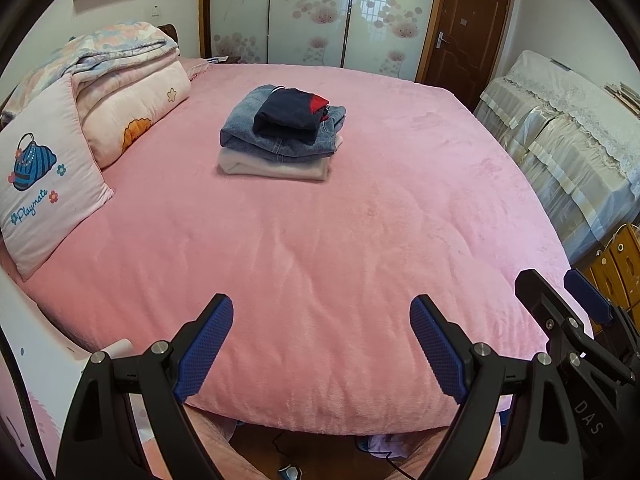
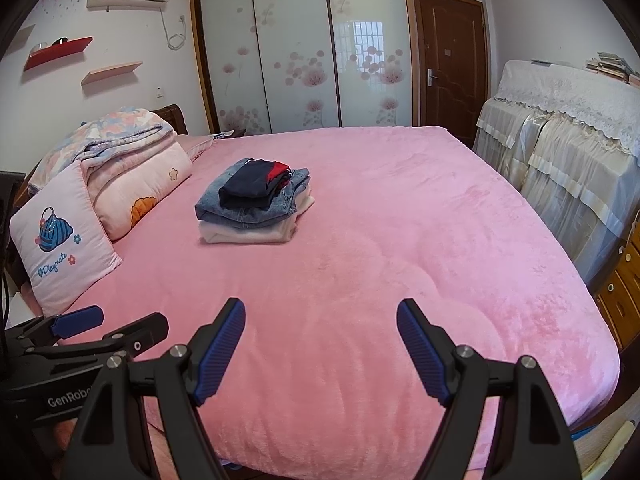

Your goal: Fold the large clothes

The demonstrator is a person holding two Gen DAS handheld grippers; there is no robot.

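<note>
A stack of folded clothes [image 1: 282,134] lies in the middle of the pink bed [image 1: 340,272]: a cream garment at the bottom, blue jeans on it, a dark navy and red piece on top. The same stack [image 2: 254,204] shows in the right wrist view. My left gripper [image 1: 322,320] hovers over the bed's near edge, open, nothing between its blue pads. My right gripper [image 2: 322,322] is also open and empty above the near edge, well short of the stack. Each gripper appears at the side of the other's view: the right gripper [image 1: 560,300], the left gripper [image 2: 116,324].
A pink pillow [image 1: 44,184] and folded quilts [image 1: 128,84] lie at the left of the bed. A lace-covered piece of furniture [image 1: 560,128] and wooden drawers [image 1: 616,268] stand on the right. Wardrobe doors [image 2: 296,48] and a brown door [image 2: 452,60] are behind.
</note>
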